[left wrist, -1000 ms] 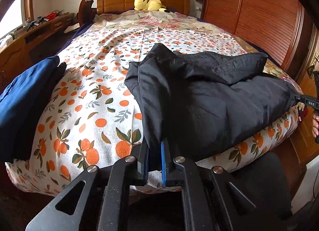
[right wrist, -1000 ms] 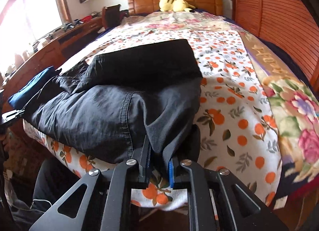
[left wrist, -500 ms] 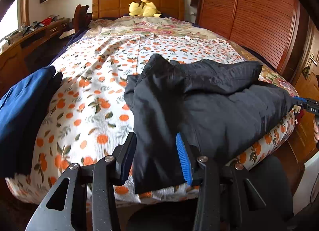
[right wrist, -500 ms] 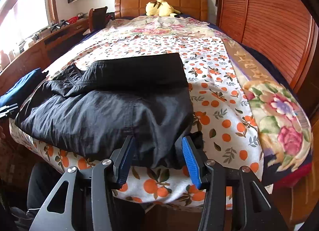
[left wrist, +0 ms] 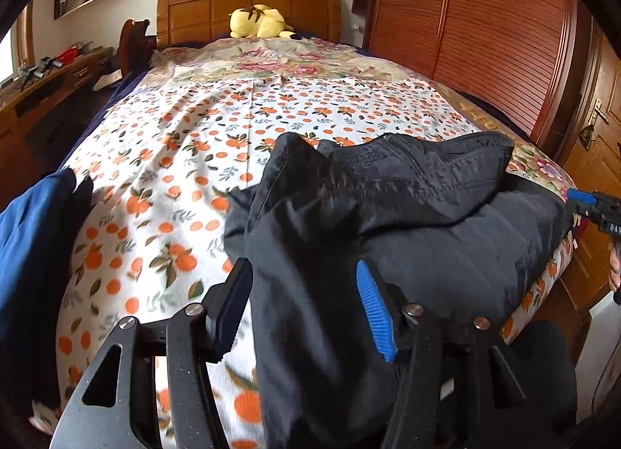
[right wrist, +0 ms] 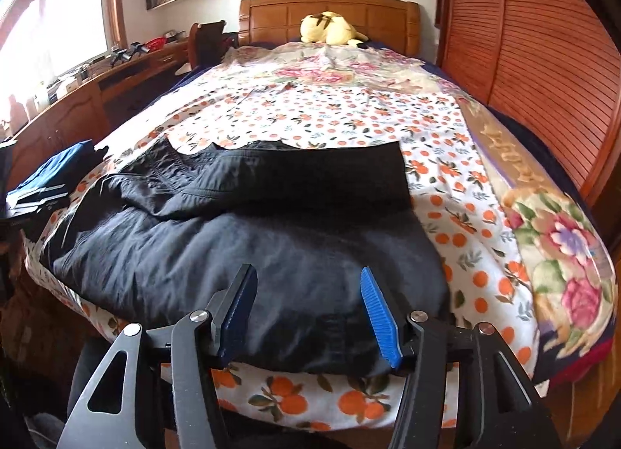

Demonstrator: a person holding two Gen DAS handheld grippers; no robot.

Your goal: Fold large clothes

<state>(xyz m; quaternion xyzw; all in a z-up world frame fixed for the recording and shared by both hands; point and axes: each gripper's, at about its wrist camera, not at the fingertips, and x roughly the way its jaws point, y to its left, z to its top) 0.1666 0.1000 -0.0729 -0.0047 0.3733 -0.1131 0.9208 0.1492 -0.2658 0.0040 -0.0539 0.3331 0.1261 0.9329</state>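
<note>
The left gripper (left wrist: 302, 305) stood with its fingers spread wide, holding nothing, as a black garment (left wrist: 388, 224) lay bunched across the near end of the bed (left wrist: 186, 146), its near edge hanging down between the parted fingers. Only the left wrist view caught the right gripper's blue tip at the far right edge, just beside the garment's right end, along with a wooden door (left wrist: 597, 130) behind it. Only the right wrist view showed a bright window (right wrist: 50, 30) at left above a long wooden desk (right wrist: 77, 99). There the right gripper (right wrist: 308, 309) also stood wide apart and empty above the garment's near edge. The dark cloth (right wrist: 240, 255) was folded over itself, an upper layer lying flat and wrinkled on a puffed lower one. A blue garment (left wrist: 27, 239) lay at the bed's left edge, and a yellow plush toy (right wrist: 330, 28) rested by the headboard (right wrist: 330, 8).
</note>
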